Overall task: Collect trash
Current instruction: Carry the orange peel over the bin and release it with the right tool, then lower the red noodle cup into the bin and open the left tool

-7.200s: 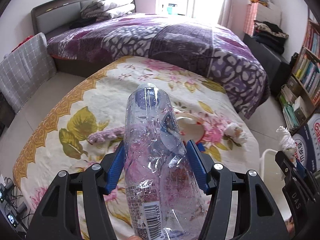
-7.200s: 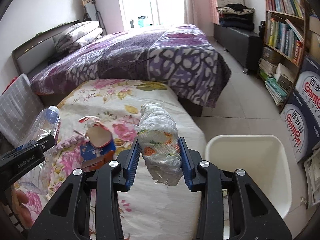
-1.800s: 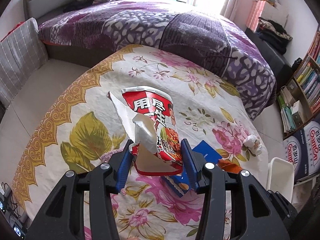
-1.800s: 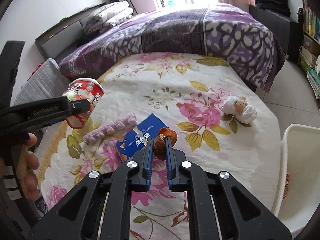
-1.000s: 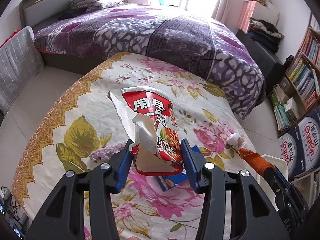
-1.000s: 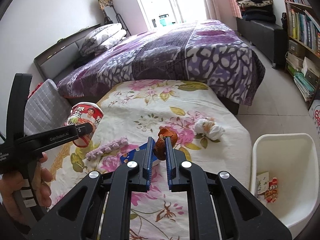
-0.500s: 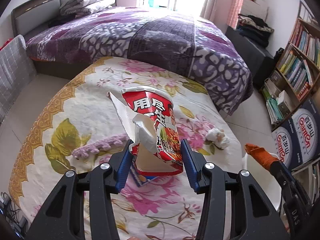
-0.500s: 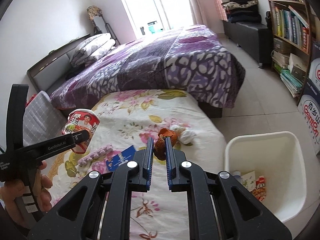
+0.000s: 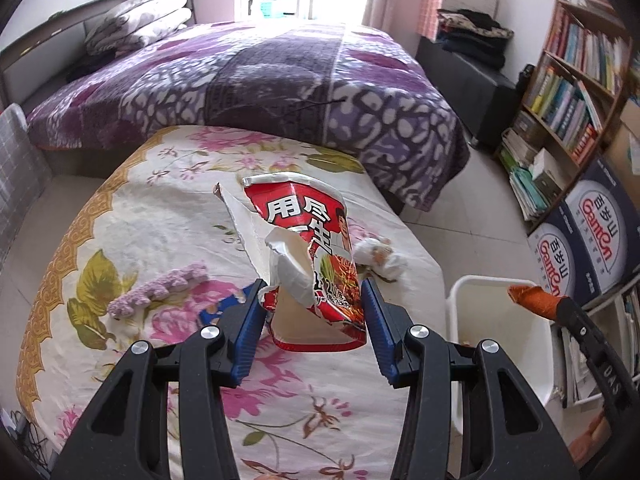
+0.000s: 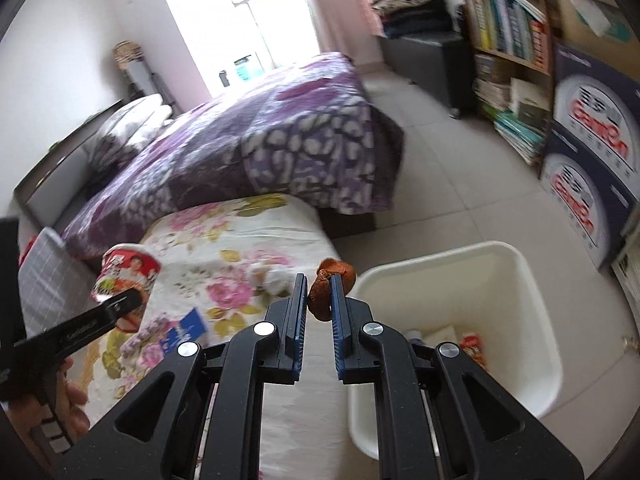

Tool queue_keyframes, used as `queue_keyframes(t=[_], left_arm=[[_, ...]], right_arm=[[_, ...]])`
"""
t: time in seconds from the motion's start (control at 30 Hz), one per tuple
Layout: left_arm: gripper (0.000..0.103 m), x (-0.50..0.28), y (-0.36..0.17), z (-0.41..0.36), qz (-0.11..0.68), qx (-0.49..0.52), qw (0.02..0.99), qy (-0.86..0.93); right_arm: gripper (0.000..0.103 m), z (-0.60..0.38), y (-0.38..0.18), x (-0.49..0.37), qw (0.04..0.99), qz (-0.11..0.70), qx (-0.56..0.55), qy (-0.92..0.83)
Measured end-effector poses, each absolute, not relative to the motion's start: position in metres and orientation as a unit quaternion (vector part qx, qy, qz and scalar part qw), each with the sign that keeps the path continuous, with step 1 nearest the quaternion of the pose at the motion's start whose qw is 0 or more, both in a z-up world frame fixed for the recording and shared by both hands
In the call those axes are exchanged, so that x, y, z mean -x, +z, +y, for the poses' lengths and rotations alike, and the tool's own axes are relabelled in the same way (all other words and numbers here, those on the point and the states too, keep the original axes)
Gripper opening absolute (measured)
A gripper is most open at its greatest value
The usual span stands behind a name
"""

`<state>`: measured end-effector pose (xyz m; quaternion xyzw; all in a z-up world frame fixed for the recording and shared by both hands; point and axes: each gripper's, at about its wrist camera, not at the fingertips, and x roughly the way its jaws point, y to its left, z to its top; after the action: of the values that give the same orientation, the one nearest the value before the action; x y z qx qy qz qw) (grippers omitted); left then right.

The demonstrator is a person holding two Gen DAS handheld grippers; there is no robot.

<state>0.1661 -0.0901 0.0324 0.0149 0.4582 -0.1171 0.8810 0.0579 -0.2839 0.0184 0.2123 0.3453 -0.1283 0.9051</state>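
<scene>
Noodle cup: we held the torn red noodle cup (image 9: 316,264) between the jaws of the left gripper (image 9: 314,332), above the floral tabletop (image 9: 160,216); its ripped lid flap hid part of its near side, and its base was cut off behind the pads.
Peel: we kept a scrap of orange peel (image 10: 330,284) pinched in the right gripper (image 10: 319,312), jaws nearly together on it, held near the rim of the white bin (image 10: 532,308); its lower end was hidden between the pads.
Bin contents: we could make out a red wrapper (image 10: 472,346) and pale paper at the bottom, the rest masked by the gripper body.
Left on the tabletop: a crumpled tissue wad (image 9: 380,256), a lilac knitted strip (image 9: 160,288), and a blue packet (image 9: 224,308) mostly covered by the left jaw.
Blur: the right wrist view was smeared, so print on the boxes (image 10: 592,160) read poorly.
Hand: our fingers (image 10: 72,400) showed only at the frame's lower left edge.
</scene>
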Motion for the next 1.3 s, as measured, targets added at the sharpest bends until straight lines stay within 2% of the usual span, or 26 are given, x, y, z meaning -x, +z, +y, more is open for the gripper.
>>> queue_keyframes(t=[0.1,0.17,0.23,0.3,0.47,0.53,0.73,1.07,1.17,1.3], left_arm=[[0.048,-0.162,0.031,-0.103,0.458,-0.022,0.879,-0.127],[0.048,-0.159,0.031,-0.113,0.458,-0.028,0.878,-0.135],[0.048,-0.155,0.031,-0.123,0.457,-0.035,0.878,-0.142],[0.048,-0.151,0.031,-0.134,0.456,-0.041,0.876,-0.15],[0.048,-0.142,0.032,-0.158,0.452,-0.054,0.874,-0.17],[0.048,-0.138,0.032,-0.168,0.451,-0.06,0.873,-0.178],[0.048,-0.125,0.029,-0.197,0.449,-0.077,0.867,-0.204],[0.051,-0.105,0.017,-0.246,0.468,-0.084,0.836,-0.273],[0.066,-0.098,0.013,-0.257,0.474,-0.082,0.824,-0.299],[0.069,-0.095,0.006,-0.269,0.477,-0.093,0.819,-0.305]], right_arm=[[0.016,-0.296,0.02,-0.051,0.902,0.342,-0.221,-0.143],[0.026,-0.306,0.021,-0.044,0.901,0.336,-0.23,-0.153],[0.041,-0.314,0.022,-0.038,0.9,0.329,-0.234,-0.163],[0.048,-0.32,0.024,-0.033,0.9,0.323,-0.237,-0.171],[0.056,-0.337,0.029,-0.016,0.898,0.311,-0.246,-0.188],[0.064,-0.347,0.029,-0.009,0.895,0.307,-0.254,-0.2],[0.071,-0.372,0.032,0.009,0.887,0.297,-0.275,-0.221],[0.088,-0.406,0.025,0.039,0.87,0.297,-0.297,-0.259],[0.092,-0.415,0.021,0.045,0.863,0.299,-0.302,-0.272],[0.094,-0.43,0.012,0.052,0.85,0.311,-0.315,-0.285]])
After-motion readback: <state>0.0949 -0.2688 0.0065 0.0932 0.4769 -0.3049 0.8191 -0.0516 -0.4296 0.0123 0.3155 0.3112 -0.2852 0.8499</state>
